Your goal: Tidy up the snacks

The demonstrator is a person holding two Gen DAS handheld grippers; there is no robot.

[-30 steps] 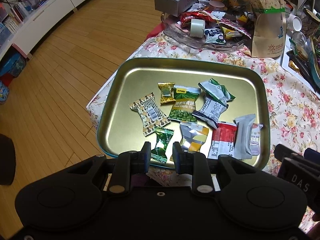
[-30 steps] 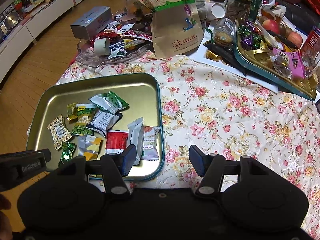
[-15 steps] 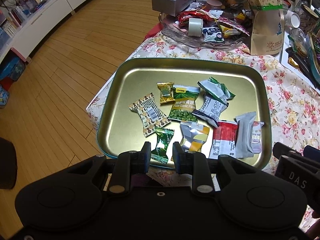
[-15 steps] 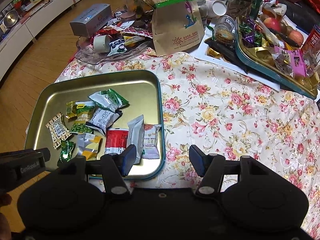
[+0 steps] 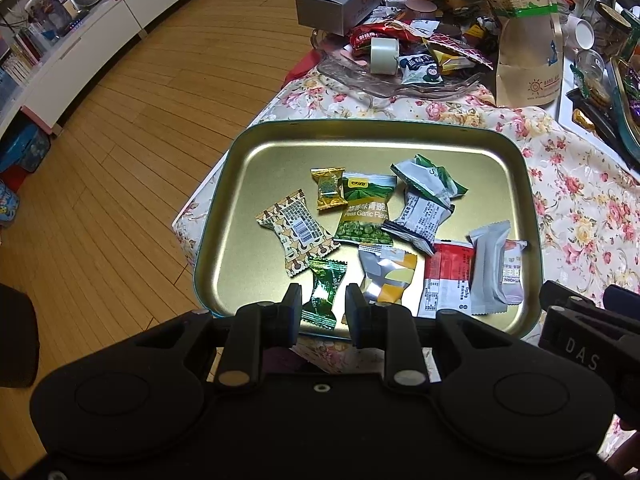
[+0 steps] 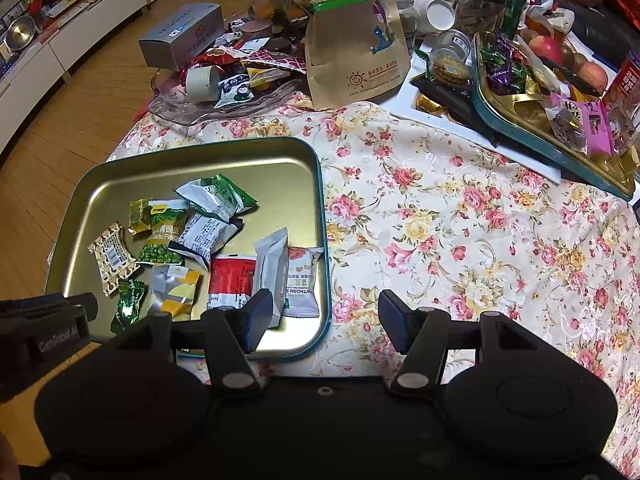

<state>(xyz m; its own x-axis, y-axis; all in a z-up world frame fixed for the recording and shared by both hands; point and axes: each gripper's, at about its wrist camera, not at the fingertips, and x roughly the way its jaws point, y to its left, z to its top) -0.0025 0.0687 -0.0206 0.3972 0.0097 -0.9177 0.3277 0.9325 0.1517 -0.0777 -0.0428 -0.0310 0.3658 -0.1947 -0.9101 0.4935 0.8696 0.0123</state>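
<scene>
Item: assorted wrapped snacks, lying loose in a gold tray (image 5: 248, 184) with a teal rim, on a floral tablecloth (image 6: 460, 240).

Contents of the tray, left wrist view: a brown patterned packet (image 5: 294, 232), a small gold sweet (image 5: 329, 188), a green pea packet (image 5: 366, 212), a green-and-white packet (image 5: 430, 178) overlapping a grey printed packet (image 5: 422, 218), a dark green foil sweet (image 5: 324, 292), a silver-and-yellow packet (image 5: 386, 276), a red-and-white packet (image 5: 446, 280), and a plain grey packet (image 5: 486, 266) lying over a pink-ended packet (image 5: 514, 276).

Handling, as judged: all appeared light, soft and crinkly, the foil likely slippery; contents possibly crushable. A pinch on a crimped end seam or across the narrow waist seemed the safest hold. Overlapping pieces would probably shift when a neighbour was lifted.

Grippers: the left gripper (image 5: 320, 312) stood partly spread above the tray's near edge, the dark green foil sweet showing through the gap, nothing pinched. The right gripper (image 6: 326, 320) stood wide apart and empty, one finger over the tray's near right corner, the other over the cloth.

Obscured: the near rim of the tray and the lower ends of several packets were hidden behind the gripper bodies. Most print was too small to read. The clear dish (image 6: 176, 108) of other snacks, a paper bag (image 6: 352, 40) and a second tray (image 6: 560, 152) beyond were cluttered; the sorting destination could not be told.
</scene>
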